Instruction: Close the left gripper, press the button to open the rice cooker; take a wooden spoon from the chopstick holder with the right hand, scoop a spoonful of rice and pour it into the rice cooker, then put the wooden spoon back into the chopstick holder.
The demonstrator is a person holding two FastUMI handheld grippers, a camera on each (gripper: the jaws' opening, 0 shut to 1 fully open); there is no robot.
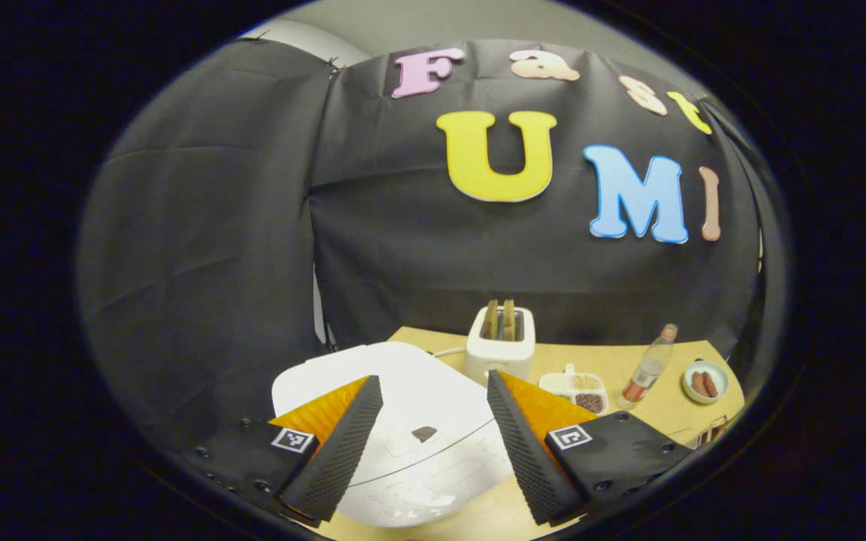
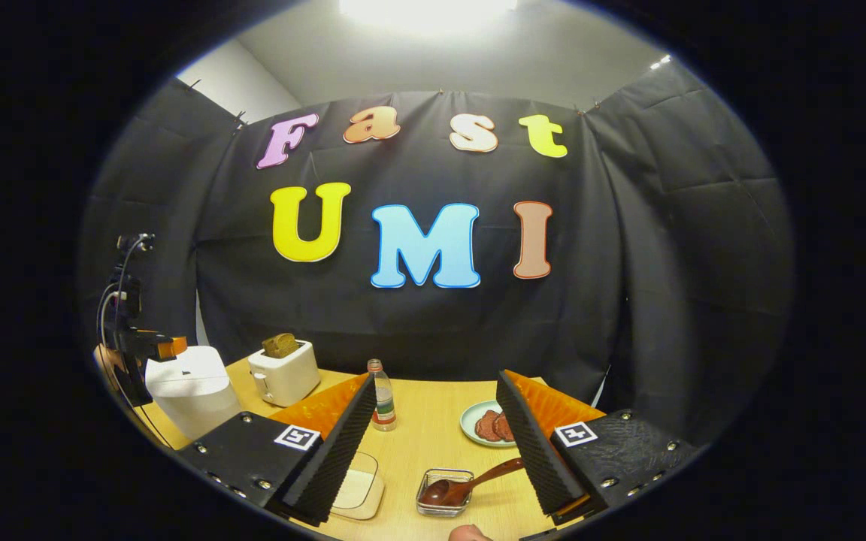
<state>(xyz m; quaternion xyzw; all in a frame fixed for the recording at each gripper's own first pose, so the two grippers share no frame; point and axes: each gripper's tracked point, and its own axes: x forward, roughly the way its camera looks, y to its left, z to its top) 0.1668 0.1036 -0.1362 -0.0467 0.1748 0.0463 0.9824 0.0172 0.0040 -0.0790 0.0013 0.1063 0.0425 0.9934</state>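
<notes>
Toaster (image 1: 500,344) behind rice cooker (image 1: 403,421) | bottle (image 2: 382,402) beside plate (image 2: 478,424)

My own left fingers (image 1: 343,443) cover both flanks of the rice cooker (image 1: 410,421), and its front runs off the bottom edge of the left gripper view. The dark mark on its lid — I cannot tell what it is. In the right gripper view the wooden spoon (image 2: 470,485) has its handle end hidden behind my right finger, and the clear container (image 2: 444,492) under its bowl is too small to read — contents unclear.
</notes>
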